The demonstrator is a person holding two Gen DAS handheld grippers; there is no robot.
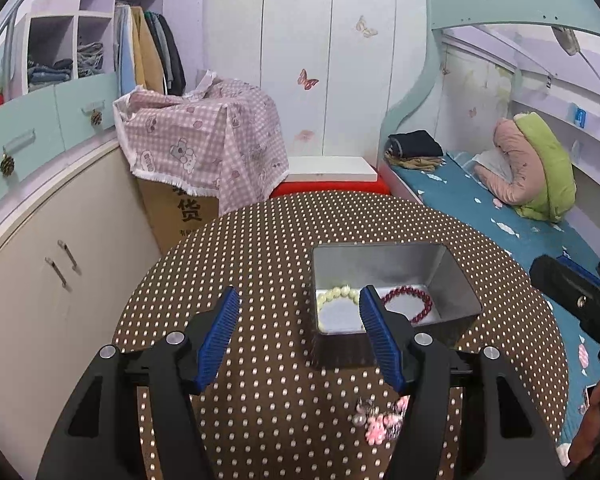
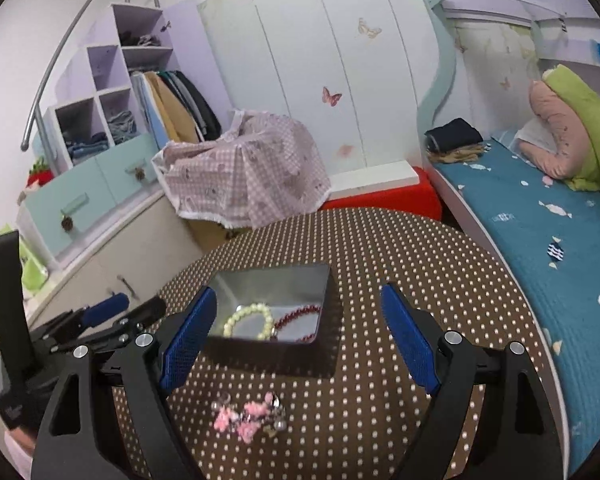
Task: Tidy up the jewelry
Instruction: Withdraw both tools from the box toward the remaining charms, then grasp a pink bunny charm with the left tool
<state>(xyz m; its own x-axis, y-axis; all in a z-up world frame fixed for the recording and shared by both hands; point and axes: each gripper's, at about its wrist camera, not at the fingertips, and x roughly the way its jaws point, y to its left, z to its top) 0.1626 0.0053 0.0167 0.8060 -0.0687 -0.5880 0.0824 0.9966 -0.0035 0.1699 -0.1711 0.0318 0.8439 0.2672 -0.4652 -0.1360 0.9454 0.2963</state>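
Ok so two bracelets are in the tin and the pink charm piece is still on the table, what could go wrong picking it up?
The pink charm piece is a small loose tangle lying flat on the dotted tablecloth, so the open right gripper might catch only a bead or snag cloth. The left gripper hovers near the tin and could nudge it.

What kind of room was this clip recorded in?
Most likely a child's bedroom: a bunk bed with a blue patterned sheet, an open closet with hanging clothes, and butterfly stickers on the wardrobe doors.
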